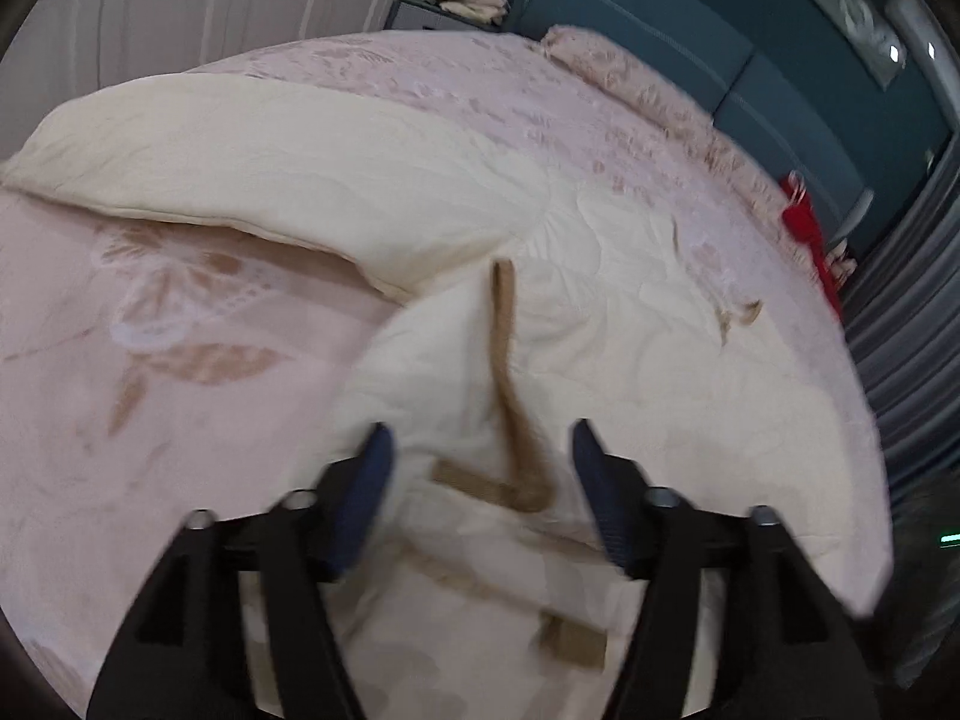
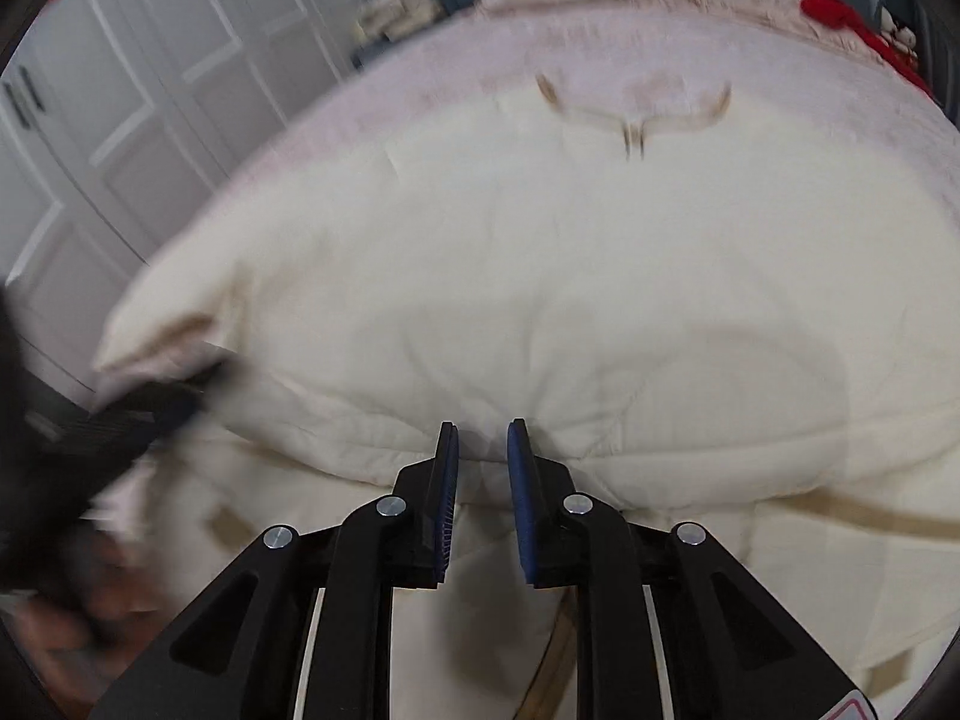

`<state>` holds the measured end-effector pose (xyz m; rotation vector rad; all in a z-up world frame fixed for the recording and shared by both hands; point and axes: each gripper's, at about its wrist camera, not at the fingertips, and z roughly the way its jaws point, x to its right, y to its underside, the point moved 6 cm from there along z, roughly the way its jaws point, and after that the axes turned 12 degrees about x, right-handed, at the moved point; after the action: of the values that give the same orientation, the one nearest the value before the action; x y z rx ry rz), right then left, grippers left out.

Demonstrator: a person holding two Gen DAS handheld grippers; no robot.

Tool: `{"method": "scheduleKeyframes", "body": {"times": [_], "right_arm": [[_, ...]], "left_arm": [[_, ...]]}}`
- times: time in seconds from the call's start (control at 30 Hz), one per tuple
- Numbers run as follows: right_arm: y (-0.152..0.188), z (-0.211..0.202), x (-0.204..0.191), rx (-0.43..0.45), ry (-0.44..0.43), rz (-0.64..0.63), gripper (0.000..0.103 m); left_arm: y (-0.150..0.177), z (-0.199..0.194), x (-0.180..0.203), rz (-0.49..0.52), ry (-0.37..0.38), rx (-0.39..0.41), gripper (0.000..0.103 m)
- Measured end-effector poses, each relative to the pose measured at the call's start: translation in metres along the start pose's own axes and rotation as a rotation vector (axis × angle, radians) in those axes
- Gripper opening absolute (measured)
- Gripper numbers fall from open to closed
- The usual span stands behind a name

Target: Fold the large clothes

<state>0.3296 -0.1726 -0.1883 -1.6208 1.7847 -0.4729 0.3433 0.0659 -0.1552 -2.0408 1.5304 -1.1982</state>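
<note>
A large cream quilted coat point(image 1: 420, 192) with tan trim lies spread on a pink bed; it also fills the right wrist view point(image 2: 540, 276). A tan strap point(image 1: 510, 372) of it runs toward my left gripper point(image 1: 480, 444), which is open and empty just above a raised fold of the coat. My right gripper point(image 2: 483, 438) is shut on a folded edge of the coat, with cream cloth pinched between its blue pads. The left gripper also shows blurred at the left edge of the right wrist view point(image 2: 150, 408), by a coat corner.
The pink leaf-patterned bedspread point(image 1: 150, 360) covers the bed. A teal headboard point(image 1: 690, 18) and a pillow point(image 1: 612, 72) are at the far end. A red item point(image 1: 804, 228) lies at the right bed edge. White wardrobe doors point(image 2: 150, 90) stand left.
</note>
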Motion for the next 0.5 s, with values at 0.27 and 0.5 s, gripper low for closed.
{"method": "scheduleKeyframes", "body": {"times": [0.27, 0.5], "right_arm": [[0.008, 0.006, 0.009, 0.038, -0.008, 0.032, 0.011], [0.010, -0.027, 0.005, 0.058, 0.026, 0.090, 0.022]], "left_arm": [[-0.061, -0.044, -0.147, -0.226, -0.125, 0.089, 0.082], [-0.121, -0.027, -0.280, -0.455, -0.290, 0.124, 0.076]]}}
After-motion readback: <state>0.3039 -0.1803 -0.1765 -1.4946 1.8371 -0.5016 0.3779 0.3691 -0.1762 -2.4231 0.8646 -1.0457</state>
